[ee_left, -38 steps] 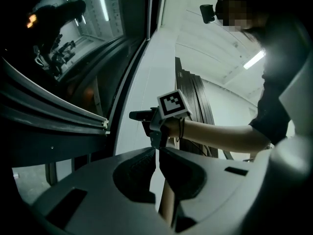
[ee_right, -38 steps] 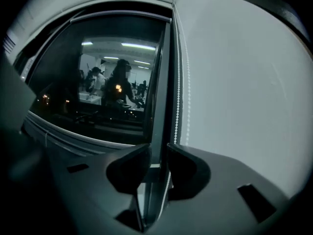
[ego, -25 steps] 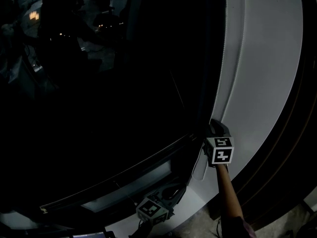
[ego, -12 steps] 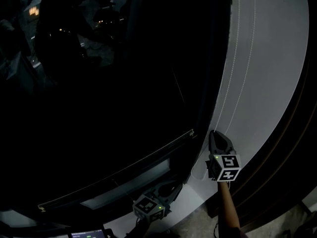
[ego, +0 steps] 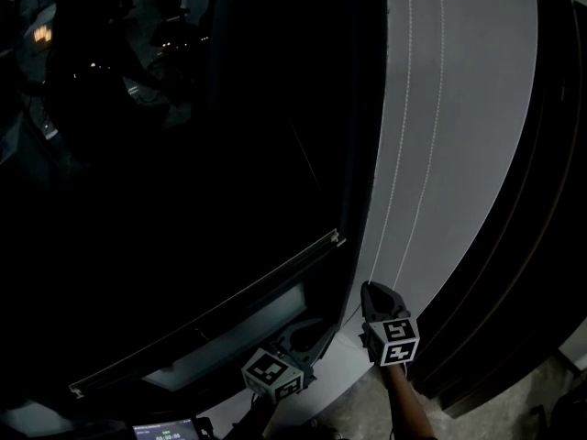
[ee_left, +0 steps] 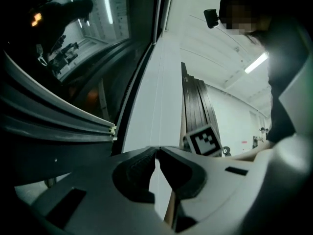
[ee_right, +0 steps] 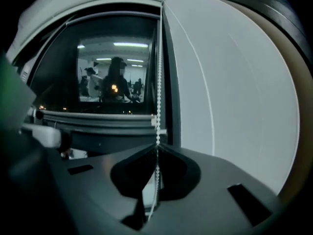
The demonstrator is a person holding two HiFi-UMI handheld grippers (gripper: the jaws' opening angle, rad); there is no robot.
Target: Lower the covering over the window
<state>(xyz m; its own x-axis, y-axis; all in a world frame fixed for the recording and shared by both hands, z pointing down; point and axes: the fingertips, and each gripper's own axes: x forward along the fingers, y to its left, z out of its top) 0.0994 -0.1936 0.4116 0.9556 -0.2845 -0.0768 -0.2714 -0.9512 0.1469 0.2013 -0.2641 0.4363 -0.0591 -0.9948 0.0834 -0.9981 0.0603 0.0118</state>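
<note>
Right gripper pinching the window blind's bead chain, left gripper idling shut below the window.

In the head view the right gripper [ego: 370, 288] is sitting at the lower centre-right against the white wall [ego: 477, 154], where the bead chain [ego: 401, 154] is hanging in two pale lines. In the right gripper view its jaws are pressing together on the chain [ee_right: 158, 82], which is running up from between the tips. The blind's bottom bar [ego: 229, 302] is lying low across the dark window [ego: 183, 154], its end just left of the chain; above the bar, fabric and glass are not separating in the dark. The left gripper [ego: 307, 330] is hovering near the bottom centre, jaws closed tip to tip on nothing.
</note>
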